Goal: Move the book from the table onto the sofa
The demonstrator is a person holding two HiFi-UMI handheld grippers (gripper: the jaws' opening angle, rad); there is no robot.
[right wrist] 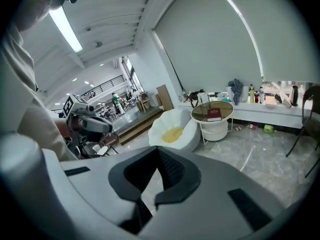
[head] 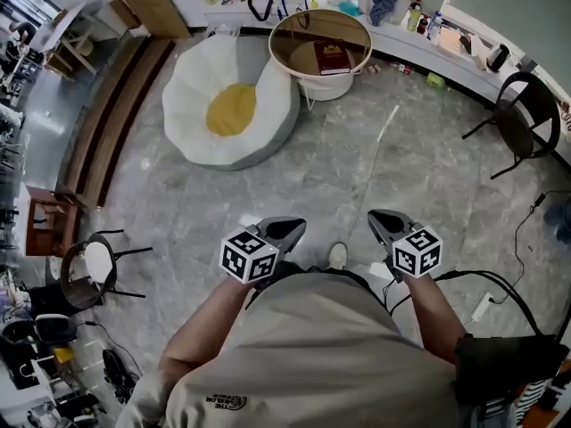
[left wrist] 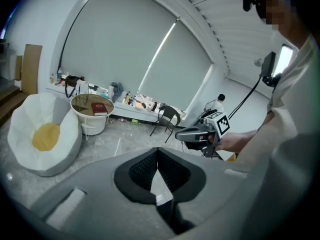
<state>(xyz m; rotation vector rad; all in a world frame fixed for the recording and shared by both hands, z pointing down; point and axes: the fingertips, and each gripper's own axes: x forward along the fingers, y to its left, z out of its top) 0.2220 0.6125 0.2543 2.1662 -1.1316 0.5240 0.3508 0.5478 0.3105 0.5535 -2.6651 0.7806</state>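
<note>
Far from the table, the left gripper and right gripper are shut tight, holding nothing. The job looks not yet begun; next they likely must go to the book and open.

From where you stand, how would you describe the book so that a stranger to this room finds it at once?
Find the big white sofa with a yellow middle, like a fried egg. Beside it stands a round table, and the book lies flat on its top. It is dark red and rectangular, unlike the bottles on the counter behind.
</note>
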